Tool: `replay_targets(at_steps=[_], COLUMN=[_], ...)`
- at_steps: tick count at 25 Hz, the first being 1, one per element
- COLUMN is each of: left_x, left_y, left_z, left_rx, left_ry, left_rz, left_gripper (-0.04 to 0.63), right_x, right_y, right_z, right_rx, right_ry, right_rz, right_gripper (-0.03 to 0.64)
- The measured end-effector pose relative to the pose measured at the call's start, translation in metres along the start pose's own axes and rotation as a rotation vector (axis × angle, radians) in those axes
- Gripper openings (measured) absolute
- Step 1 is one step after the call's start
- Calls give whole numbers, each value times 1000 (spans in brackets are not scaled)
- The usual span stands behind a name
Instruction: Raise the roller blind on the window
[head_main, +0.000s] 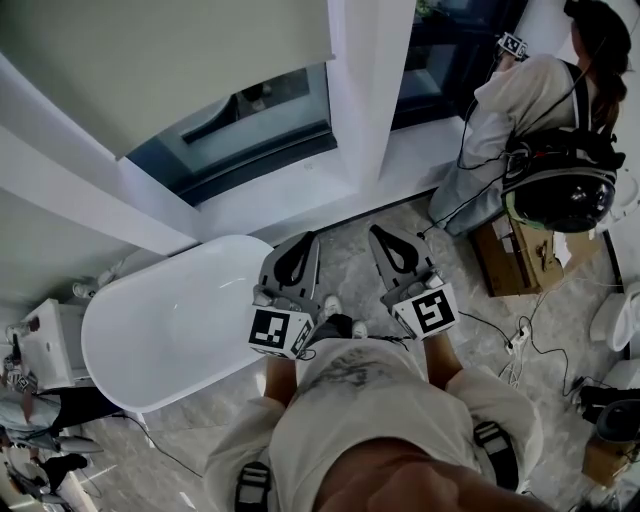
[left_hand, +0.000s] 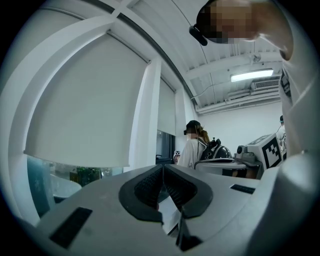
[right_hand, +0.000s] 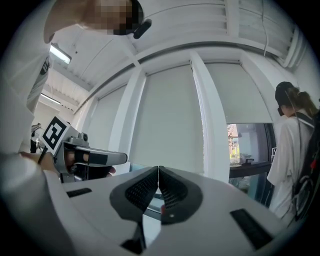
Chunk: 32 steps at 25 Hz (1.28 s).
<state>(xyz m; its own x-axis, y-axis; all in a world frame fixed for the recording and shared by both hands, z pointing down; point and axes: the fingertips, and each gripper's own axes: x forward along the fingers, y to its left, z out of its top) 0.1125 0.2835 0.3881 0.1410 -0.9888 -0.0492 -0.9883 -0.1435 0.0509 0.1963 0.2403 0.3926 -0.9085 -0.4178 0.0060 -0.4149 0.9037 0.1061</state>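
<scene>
1. The roller blind (head_main: 160, 60) hangs over the window on the wall behind the bathtub (head_main: 170, 330). It is drawn most of the way down, and its bottom edge is straight.
2. Under that edge a strip of dark window glass (head_main: 255, 125) is bare. Below the glass a white sill (head_main: 290, 195) runs along the wall beyond the bathtub.
3. The left claw (head_main: 296, 258) is held in the air just right of the bathtub's rim and points toward the window. Its jaws are pressed together with nothing between them.
4. The right claw (head_main: 393, 248) sits farther right of the bathtub, beside the left claw but not touching it. Its jaws also meet, and they are empty.
5. Both claws are over the floor beside the bathtub, well short of the blind, and neither touches it.
6. A white pillar (head_main: 372, 90) rises to the right of the bathtub and divides the blind's window from the next pane.
7. A second person (head_main: 520, 110) crouches well to the right of the bathtub, facing that next pane. They carry a dark rounded pack (head_main: 565, 190) on their back.
8. A cardboard box (head_main: 515, 258) lies on the grey tiled floor (head_main: 345, 262) next to that person, far from the bathtub. Thin cables (head_main: 530, 335) trail across the floor nearby.
</scene>
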Motion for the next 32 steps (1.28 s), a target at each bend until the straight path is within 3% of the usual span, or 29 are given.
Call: replay_targets(at_steps=[19, 32], left_x=[65, 109], left_y=[92, 127], left_z=[-6, -6], left_rx=[-4, 1], left_ry=[0, -2], left_rz=[-82, -101], left_gripper=[14, 14], right_x=[104, 152], right_y=[-27, -57], right_z=[-10, -8], right_rx=[-34, -45], right_ry=[28, 10], right_rz=[-74, -106], right_gripper=[61, 61])
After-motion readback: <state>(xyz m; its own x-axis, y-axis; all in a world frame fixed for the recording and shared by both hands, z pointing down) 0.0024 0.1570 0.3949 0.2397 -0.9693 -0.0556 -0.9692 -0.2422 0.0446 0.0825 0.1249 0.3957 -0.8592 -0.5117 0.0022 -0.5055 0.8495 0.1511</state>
